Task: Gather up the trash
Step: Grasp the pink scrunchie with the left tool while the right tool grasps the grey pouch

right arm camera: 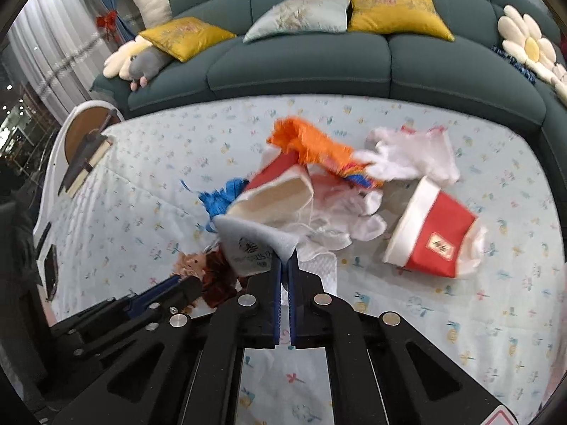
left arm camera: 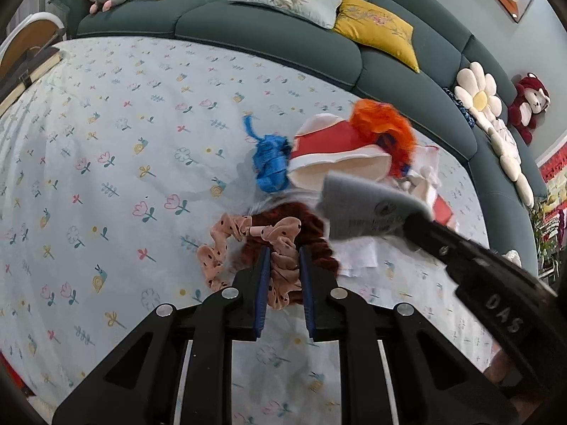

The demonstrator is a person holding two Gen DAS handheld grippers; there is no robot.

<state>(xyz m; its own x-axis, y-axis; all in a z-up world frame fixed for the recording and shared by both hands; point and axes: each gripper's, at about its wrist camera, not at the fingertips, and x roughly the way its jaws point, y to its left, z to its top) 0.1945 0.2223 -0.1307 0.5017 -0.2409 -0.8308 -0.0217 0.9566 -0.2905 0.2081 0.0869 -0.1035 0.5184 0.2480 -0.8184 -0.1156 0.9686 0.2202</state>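
Trash pile [right arm camera: 336, 205]: mixed litter heaped at the centre of a floral tablecloth [right arm camera: 460, 318], before a dark green sofa [right arm camera: 301, 60].

- Two red-and-white paper cups: one [right arm camera: 280, 194] on its side mid-pile, mouth toward the camera; one [right arm camera: 430, 233] on its side at centre right of the right wrist view.
- Orange shredded tassel [right arm camera: 308, 145], on top of the mid-pile cup.
- Blue shredded strip [left arm camera: 270, 163], touching that cup's left side.
- White crumpled tissue [right arm camera: 414, 156], upper right of the pile.
- Grey printed sheet [right arm camera: 255, 244], lower centre of the right wrist view, one corner pinched by the right gripper [right arm camera: 285, 265]; its jaws are closed flat on that corner.
- Pink dotted scrunchie [left arm camera: 248, 248], lower centre of the left wrist view, lying over a reddish-brown fuzzy item [left arm camera: 294, 216]. The left gripper [left arm camera: 285, 258] has its jaws drawn in on the scrunchie's fabric, both pads pressing it.
- Yellow cushions [right arm camera: 397, 10] and a pale cushion [right arm camera: 301, 17] rest on the sofa.
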